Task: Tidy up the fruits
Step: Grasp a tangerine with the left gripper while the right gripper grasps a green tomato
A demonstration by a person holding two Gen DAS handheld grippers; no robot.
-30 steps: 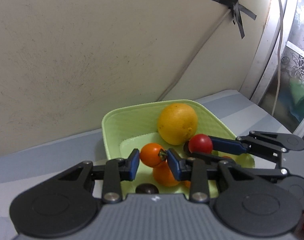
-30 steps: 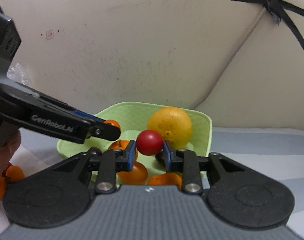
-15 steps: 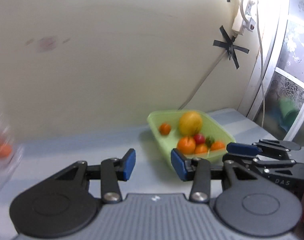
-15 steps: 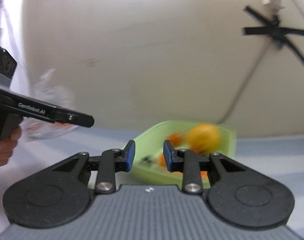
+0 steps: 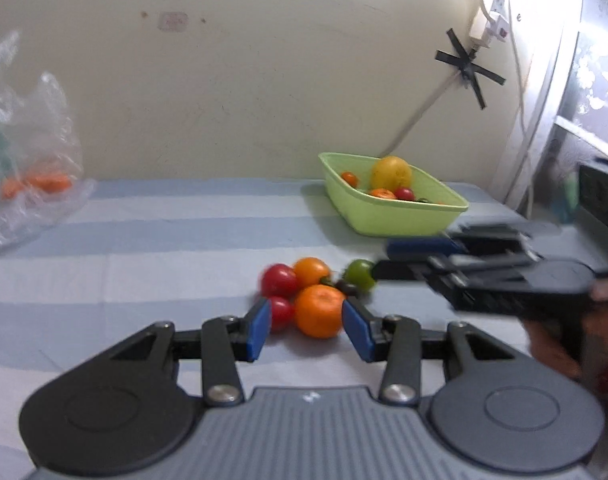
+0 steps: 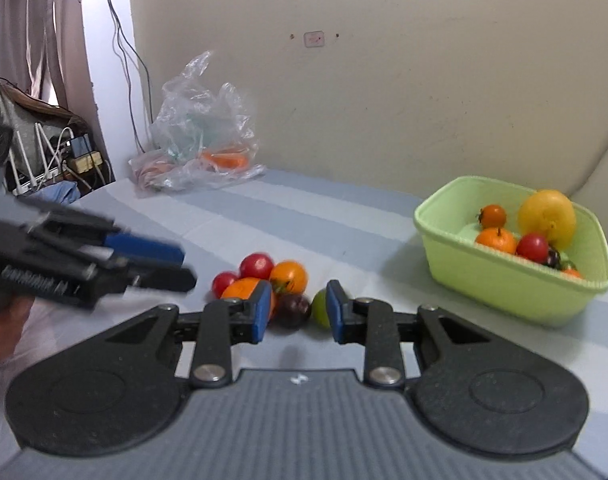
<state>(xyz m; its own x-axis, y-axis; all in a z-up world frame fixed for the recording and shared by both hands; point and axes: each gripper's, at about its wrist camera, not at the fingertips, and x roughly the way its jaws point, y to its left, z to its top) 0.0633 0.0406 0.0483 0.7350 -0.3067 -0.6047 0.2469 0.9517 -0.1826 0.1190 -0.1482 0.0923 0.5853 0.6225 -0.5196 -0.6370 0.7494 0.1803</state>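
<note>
Both jaws open, empty: left gripper (image 5: 306, 326) near mandarin (image 5: 319, 311); right gripper (image 6: 299, 309) near dark plum (image 6: 294, 310).

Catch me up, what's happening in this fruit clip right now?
A person holds a gripper in each hand, sorting fruit into a green basket, which holds a yellow citrus and several small fruits. Both grippers are empty, jaws open, aimed at a loose pile on the striped tablecloth. The left gripper frames a mandarin; the right gripper lines up with a dark plum and a green fruit. Nothing is gripped yet.
</note>
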